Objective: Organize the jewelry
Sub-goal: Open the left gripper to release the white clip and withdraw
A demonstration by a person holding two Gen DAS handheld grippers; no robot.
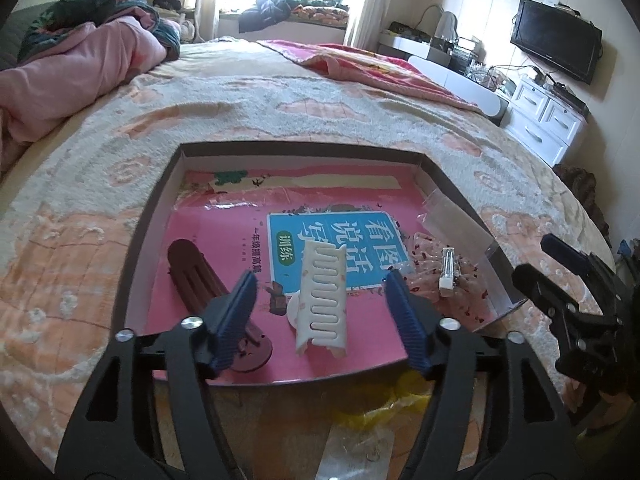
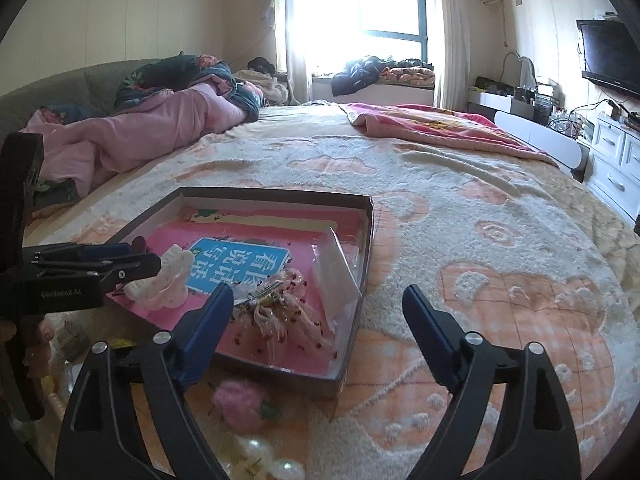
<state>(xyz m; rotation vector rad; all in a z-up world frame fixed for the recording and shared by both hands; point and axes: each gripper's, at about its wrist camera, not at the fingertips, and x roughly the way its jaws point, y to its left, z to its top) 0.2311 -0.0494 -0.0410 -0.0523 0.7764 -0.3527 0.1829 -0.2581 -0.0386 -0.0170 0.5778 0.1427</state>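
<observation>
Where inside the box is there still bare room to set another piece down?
Free: the far strip of the box beyond the blue label, and the near-right pink patch between the white hair clip and the floral hair piece. Crowded: the near-left, around the brown hair clip, and the right wall.

From each wrist we look down close over the bed, both views sharing the shallow box.

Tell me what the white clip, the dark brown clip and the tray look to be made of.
White clip: looks like matte moulded plastic, with evenly curved cut-out teeth. Dark brown clip: probably smooth plastic; it shows a faint sheen and ribbed slots. Tray: seems to be cardboard, with thin, straight folded walls, dark outside and white inside.
</observation>
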